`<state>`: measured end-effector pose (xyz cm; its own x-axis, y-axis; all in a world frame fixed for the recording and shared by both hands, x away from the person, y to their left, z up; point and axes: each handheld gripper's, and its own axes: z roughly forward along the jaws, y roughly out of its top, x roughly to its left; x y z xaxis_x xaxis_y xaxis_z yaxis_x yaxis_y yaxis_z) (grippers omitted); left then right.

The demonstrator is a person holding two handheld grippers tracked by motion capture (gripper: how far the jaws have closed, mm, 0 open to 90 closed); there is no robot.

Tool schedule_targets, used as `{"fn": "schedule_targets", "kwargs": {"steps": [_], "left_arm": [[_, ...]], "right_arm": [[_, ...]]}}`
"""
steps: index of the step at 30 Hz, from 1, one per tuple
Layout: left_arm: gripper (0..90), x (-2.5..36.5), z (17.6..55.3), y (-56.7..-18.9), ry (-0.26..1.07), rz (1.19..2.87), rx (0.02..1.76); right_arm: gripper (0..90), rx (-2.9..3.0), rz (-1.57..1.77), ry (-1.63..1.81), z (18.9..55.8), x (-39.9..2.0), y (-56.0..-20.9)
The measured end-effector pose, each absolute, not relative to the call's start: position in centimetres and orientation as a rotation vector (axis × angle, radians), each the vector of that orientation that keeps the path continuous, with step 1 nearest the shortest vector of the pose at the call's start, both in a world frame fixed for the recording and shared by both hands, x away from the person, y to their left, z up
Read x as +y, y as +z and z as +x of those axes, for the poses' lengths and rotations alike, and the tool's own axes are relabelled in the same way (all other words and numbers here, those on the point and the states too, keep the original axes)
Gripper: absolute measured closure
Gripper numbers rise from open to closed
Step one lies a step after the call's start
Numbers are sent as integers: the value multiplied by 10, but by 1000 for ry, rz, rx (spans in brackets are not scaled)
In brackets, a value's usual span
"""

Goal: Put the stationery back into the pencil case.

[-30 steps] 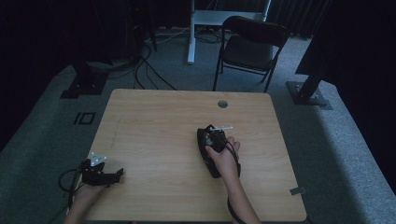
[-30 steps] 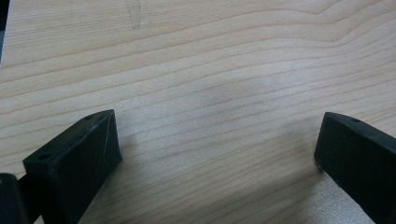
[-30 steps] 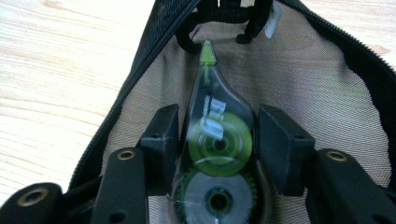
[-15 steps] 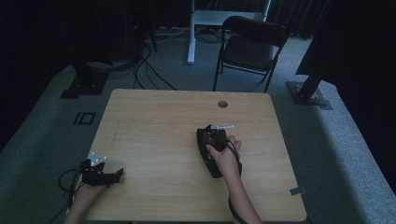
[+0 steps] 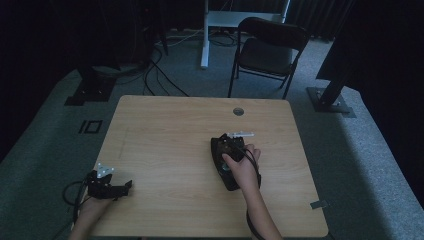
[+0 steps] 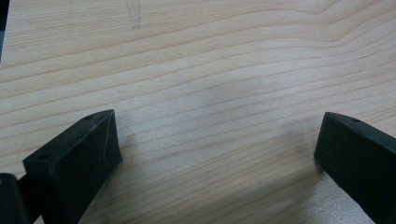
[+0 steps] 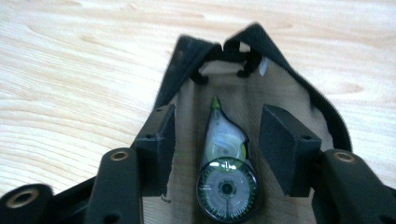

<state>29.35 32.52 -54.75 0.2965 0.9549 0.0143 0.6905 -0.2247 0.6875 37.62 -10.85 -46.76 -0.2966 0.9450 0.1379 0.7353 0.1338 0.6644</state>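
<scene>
With our right gripper [image 7: 217, 149] spread open astride the clear green-tipped correction-tape dispenser [image 7: 226, 172] inside the black pouch [image 7: 289, 88], we should close squarely; the left gripper [image 6: 217, 154] rests open.

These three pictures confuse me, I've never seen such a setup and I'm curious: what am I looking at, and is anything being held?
A person sits at a wooden table with a hand-held gripper in each hand. The dark picture looks down from above: the left hand-held gripper is near the table's corner, the right hand-held gripper is over a black pouch. The other two come from cameras riding on the grippers. The left one shows open jaws over bare wood. The right one shows open jaws on either side of a correction tape roller lying in the opened pouch. Nothing is gripped yet.
</scene>
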Motion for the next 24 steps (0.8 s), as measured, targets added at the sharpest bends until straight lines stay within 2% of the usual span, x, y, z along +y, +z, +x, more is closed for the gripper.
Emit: {"fn": "schedule_targets", "kwargs": {"steps": [13, 16, 18, 24], "left_arm": [[4, 325, 293, -548, 598, 1994, 1462], [4, 325, 294, -548, 599, 1995, 1460], [4, 325, 294, -548, 599, 1995, 1461], [4, 325, 294, -548, 599, 1994, 1462]], "right_arm": [[385, 2101, 1474, 1060, 370, -122, -451], [360, 2103, 1433, 1077, 367, -126, -449], [312, 2094, 1406, 1100, 366, -129, -448], [289, 2079, 1391, 1129, 363, -139, -447]]}}
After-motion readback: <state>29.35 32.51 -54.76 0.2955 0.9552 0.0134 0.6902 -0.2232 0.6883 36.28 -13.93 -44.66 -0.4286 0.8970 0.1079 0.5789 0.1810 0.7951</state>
